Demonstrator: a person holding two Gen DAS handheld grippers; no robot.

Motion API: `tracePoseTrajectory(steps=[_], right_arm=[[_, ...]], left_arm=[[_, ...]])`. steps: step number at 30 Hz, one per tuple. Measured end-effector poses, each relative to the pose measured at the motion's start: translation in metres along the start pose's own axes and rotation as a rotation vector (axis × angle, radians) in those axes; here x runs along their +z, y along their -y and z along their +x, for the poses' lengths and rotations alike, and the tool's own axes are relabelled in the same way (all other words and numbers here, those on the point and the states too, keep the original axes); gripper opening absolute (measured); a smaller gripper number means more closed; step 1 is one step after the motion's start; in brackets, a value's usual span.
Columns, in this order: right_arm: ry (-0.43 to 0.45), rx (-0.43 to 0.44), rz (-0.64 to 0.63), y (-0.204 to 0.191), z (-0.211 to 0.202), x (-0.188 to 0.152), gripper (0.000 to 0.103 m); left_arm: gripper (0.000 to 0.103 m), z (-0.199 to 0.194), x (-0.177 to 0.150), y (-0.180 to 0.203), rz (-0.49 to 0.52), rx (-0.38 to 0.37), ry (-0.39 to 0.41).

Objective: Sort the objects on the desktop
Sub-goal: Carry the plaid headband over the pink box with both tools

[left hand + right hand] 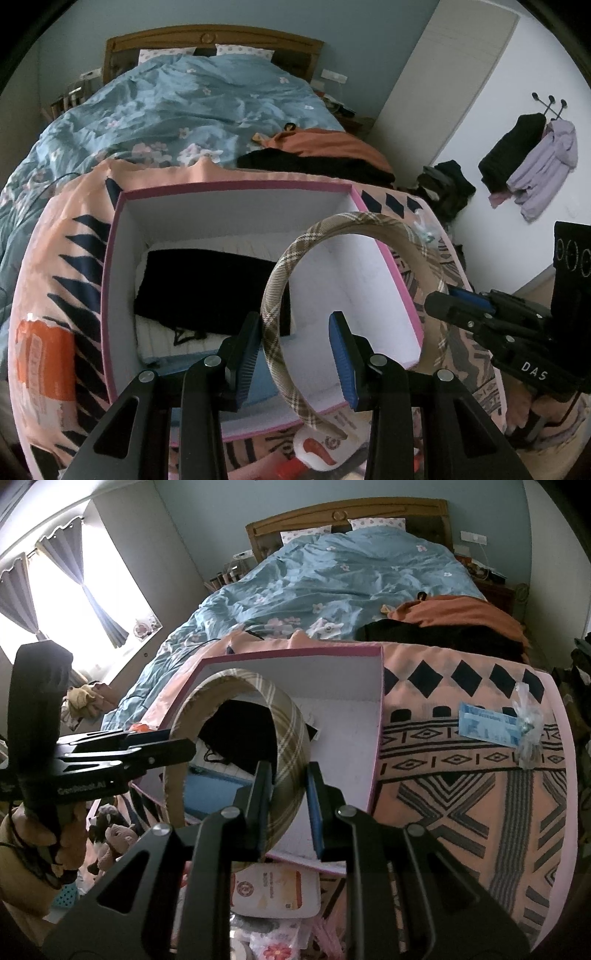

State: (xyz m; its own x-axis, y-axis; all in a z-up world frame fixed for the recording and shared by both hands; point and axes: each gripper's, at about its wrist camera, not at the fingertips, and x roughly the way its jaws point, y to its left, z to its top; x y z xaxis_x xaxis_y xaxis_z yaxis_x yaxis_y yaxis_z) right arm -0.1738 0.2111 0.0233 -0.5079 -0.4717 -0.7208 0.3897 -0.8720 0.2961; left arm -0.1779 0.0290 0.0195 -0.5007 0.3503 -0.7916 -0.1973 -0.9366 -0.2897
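A beige plaid headband (288, 254) stands on edge as an arch over the near part of an open white box with a pink rim (114, 236). My right gripper (289, 768) is shut on one side of the headband (291, 738); it shows at the right in the left wrist view, right gripper (443, 297). My left gripper (295, 319) is open around the headband's other side. The band lies against the left pad, with a gap to the other pad. Black fabric (207, 288) lies in the box.
The box (376, 716) sits on a peach cloth with black patterns (461, 775). A blue card (487, 723) and a clear bag (528, 731) lie to its right. An orange-and-white packet (44, 362) lies left, another packet (273, 890) near the front edge. The bed (184, 96) is behind.
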Motion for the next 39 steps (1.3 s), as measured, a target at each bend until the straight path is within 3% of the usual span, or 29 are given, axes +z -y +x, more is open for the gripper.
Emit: tracePoseTrajectory(steps=[39], right_arm=[[-0.055, -0.081, -0.014, 0.024, 0.055, 0.027, 0.022]], left_arm=[[0.037, 0.047, 0.028, -0.015, -0.056, 0.029, -0.032]])
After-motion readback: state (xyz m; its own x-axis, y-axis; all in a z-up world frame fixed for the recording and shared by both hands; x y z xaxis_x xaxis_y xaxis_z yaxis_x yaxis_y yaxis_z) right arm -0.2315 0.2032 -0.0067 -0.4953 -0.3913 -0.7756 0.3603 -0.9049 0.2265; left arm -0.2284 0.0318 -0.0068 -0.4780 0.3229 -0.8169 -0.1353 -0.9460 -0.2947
